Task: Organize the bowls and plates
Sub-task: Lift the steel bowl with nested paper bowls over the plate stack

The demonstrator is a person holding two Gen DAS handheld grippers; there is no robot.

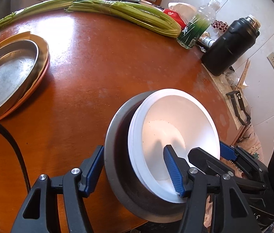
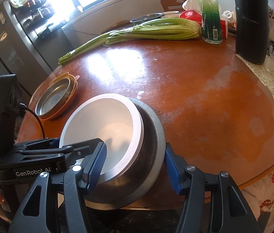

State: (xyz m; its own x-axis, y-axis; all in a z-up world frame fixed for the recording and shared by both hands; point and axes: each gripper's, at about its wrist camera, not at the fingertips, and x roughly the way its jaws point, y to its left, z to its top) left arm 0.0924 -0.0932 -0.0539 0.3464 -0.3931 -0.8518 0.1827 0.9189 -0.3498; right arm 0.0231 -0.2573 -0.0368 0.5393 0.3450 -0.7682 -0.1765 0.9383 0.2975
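Bowls: at far left of the round brown table (image 1: 102, 62), a metal pan (image 1: 6, 73) sits nested in a stack of yellow and orange plates (image 1: 41, 62), well apart from both grippers. Near the table's front edge, a white bowl (image 1: 177, 132) sits nested inside a steel bowl (image 1: 121, 167), the pair tilted. The left gripper (image 1: 135, 171) has its jaws spread, one blue finger outside the steel wall and the other inside the white bowl; whether they press cannot be told. The right gripper (image 2: 135, 168) stands likewise wide across the opposite rim, contact not discernible. Along the far edge lie celery stalks (image 1: 121, 12); to their right stand a green-labelled bottle (image 1: 197, 27) and a black flask (image 1: 232, 44).
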